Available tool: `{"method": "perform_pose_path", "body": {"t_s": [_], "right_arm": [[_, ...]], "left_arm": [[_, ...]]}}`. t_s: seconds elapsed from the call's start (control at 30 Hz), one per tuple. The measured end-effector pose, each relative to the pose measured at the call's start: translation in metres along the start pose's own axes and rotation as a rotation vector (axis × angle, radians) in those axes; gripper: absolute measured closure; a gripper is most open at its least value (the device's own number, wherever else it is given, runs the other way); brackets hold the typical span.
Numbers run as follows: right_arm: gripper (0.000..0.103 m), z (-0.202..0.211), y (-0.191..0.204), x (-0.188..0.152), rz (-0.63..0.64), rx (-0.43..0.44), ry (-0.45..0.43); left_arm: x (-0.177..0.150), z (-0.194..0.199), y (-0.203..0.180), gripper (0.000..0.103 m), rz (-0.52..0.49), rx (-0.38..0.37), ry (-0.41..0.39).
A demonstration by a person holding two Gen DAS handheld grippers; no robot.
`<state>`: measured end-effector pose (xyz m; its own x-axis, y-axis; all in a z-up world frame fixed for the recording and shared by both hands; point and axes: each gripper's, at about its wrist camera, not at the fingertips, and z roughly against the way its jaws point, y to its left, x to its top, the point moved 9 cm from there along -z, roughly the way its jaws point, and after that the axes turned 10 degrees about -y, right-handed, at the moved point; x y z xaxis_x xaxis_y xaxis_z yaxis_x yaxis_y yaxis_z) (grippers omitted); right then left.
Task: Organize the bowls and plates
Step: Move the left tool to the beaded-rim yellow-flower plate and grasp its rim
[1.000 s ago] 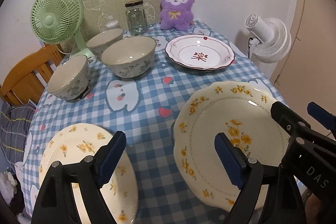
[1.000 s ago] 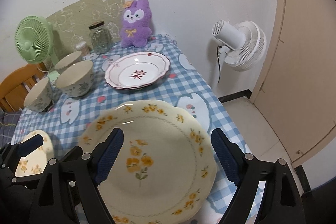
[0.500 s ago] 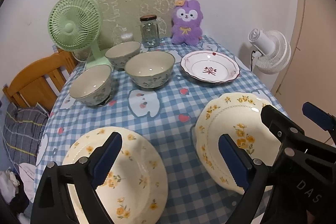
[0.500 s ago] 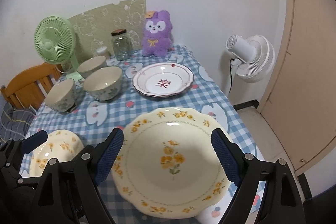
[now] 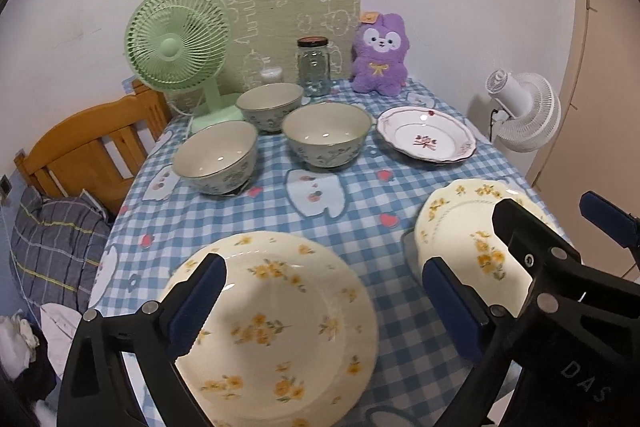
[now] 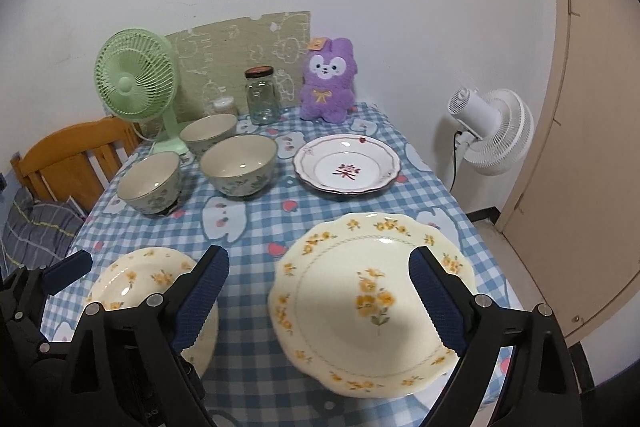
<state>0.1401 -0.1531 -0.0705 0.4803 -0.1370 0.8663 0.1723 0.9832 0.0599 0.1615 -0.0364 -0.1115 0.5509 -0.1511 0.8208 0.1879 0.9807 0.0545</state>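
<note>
Nothing looks sorted yet on the checked tablecloth (image 6: 256, 223): every dish sits alone, none stacked.

Largest first: the two yellow-flowered plates lie side by side at the near edge. In the right wrist view the right-hand flowered plate (image 6: 372, 303) sits at about 5 o'clock, under the right gripper (image 6: 318, 291), whose fingers stand wide apart above it, holding nothing. The left-hand flowered plate (image 5: 276, 327) fills 6 o'clock of the left wrist view, beneath the left gripper (image 5: 320, 303), equally wide and empty.

Next, the red-trimmed white plate (image 6: 347, 169) rests apart at 1 o'clock of table centre.

Then three floral bowls: the biggest bowl (image 6: 239, 165) near centre, a second bowl (image 6: 150, 183) at 9 o'clock of it, a third bowl (image 6: 208, 131) behind, by the green fan (image 6: 134, 83). They look separate, though from here I can't say whether the rims touch.

My guess: all the stacking remains, plates on plates, bowls nested.
</note>
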Motion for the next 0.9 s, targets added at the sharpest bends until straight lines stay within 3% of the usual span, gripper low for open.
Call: {"method": "perform_pose_path", "body": {"t_s": [0.57,0.9], "right_arm": [[0.01,-0.011,0.063,-0.03,0.071,0.109,0.056],[0.01,-0.031,0.089,-0.049,0.116,0.142,0.124]], "left_arm": [[-0.039,-0.006,0.054,0.004,0.015,0.071,0.047],[-0.058,-0.019,0.077,0.013,0.032,0.101,0.086]]}}
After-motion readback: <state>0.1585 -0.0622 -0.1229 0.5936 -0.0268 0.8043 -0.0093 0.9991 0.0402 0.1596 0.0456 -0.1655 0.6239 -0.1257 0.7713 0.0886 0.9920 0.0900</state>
